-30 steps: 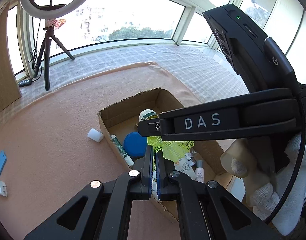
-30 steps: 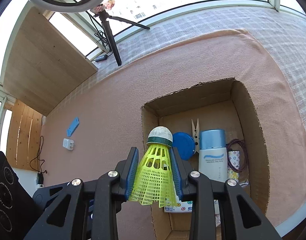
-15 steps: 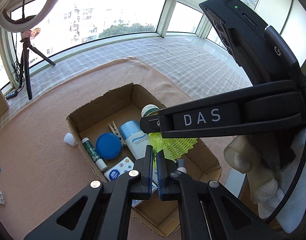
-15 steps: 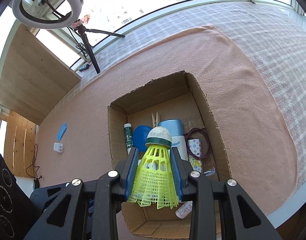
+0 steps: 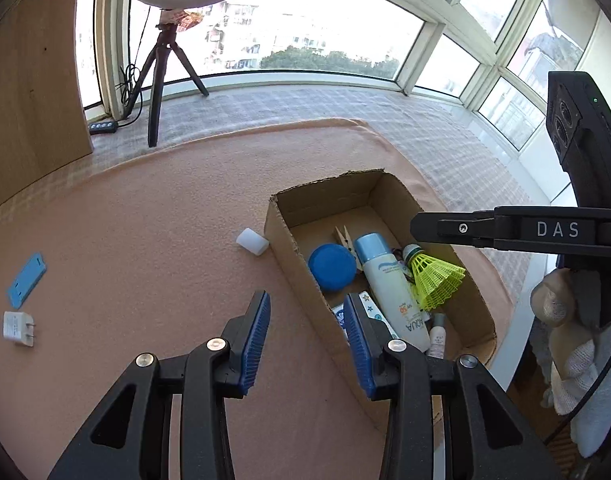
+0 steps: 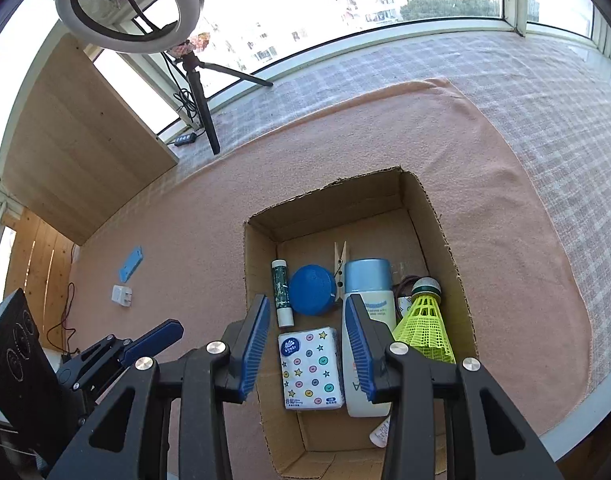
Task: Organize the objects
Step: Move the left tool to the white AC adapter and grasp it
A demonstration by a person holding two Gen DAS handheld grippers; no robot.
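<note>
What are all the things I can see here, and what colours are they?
cardboard box: 1, brown, on the pink blanket
shuttlecock: 1, yellow, in box, right side
sunscreen bottle: 1, white, blue cap, in box
round lid: 1, blue, in box
clothespin: 1, wooden, in box
tissue pack: 1, white, patterned, in box
tube: 1, green, in box
cap: 1, white, outside box
charger plug: 1, white, blanket
left gripper: open, empty
right gripper: open, empty
</note>
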